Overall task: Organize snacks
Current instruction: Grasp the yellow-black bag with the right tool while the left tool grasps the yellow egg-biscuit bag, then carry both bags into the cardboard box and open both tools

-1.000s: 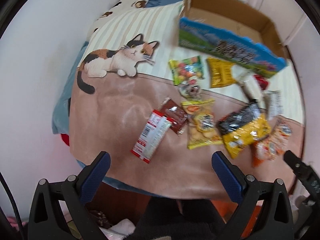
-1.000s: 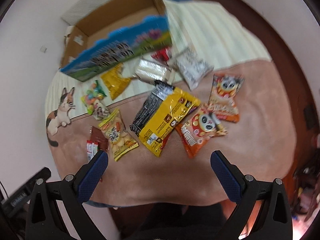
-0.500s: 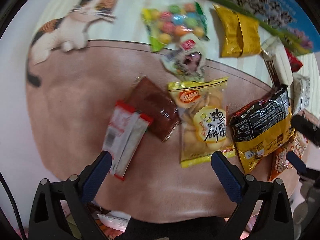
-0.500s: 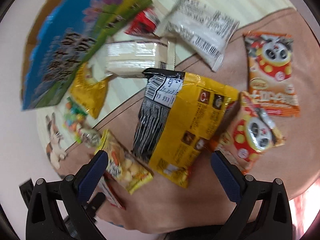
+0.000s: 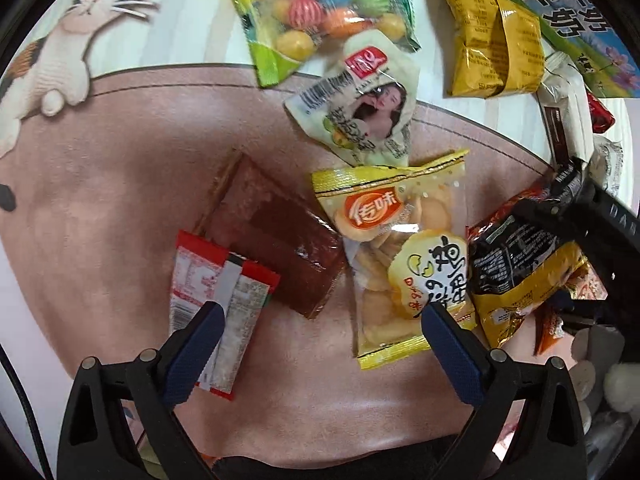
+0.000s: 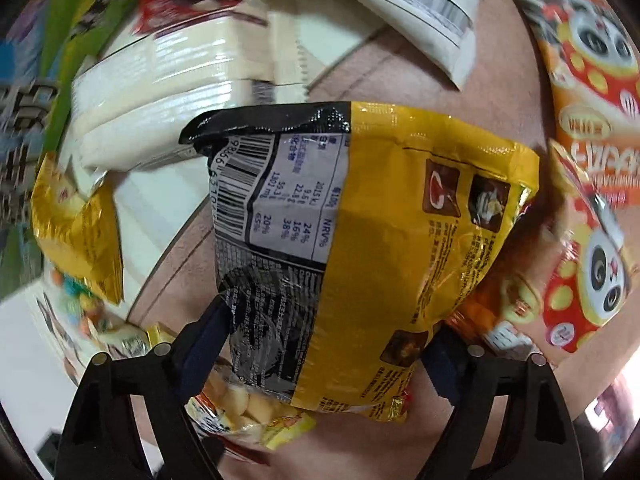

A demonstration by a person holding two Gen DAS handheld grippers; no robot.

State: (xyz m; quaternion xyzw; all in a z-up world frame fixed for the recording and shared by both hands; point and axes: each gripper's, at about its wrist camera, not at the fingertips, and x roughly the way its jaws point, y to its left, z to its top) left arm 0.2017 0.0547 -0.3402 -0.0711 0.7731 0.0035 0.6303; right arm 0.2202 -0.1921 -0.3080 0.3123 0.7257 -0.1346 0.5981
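Snack packets lie scattered on a pink blanket (image 5: 120,200). My left gripper (image 5: 324,320) hangs open just above it. Its left finger is over a red and white packet (image 5: 216,304), and its right finger is beside a yellow biscuit bag (image 5: 396,264). A brown packet (image 5: 276,248) lies between those two. My right gripper (image 6: 328,332) points down over a yellow and black bag (image 6: 380,220), which also shows at the right of the left wrist view (image 5: 520,272). Its jaws are closing, with the bag's lower end between them and both pads at its edges.
A candy bag (image 5: 324,12), a pale packet with a portrait (image 5: 360,116) and a gold packet (image 5: 492,52) lie further back, near a blue and green box (image 5: 580,28). Two orange panda packets (image 6: 592,280), a white packet (image 6: 420,8) and a cream wafer pack (image 6: 172,92) surround the yellow and black bag.
Both grippers have dropped close to the blanket and tipped downward. The right one came down over the yellow and black bag and its jaws have narrowed. The left one stays open.
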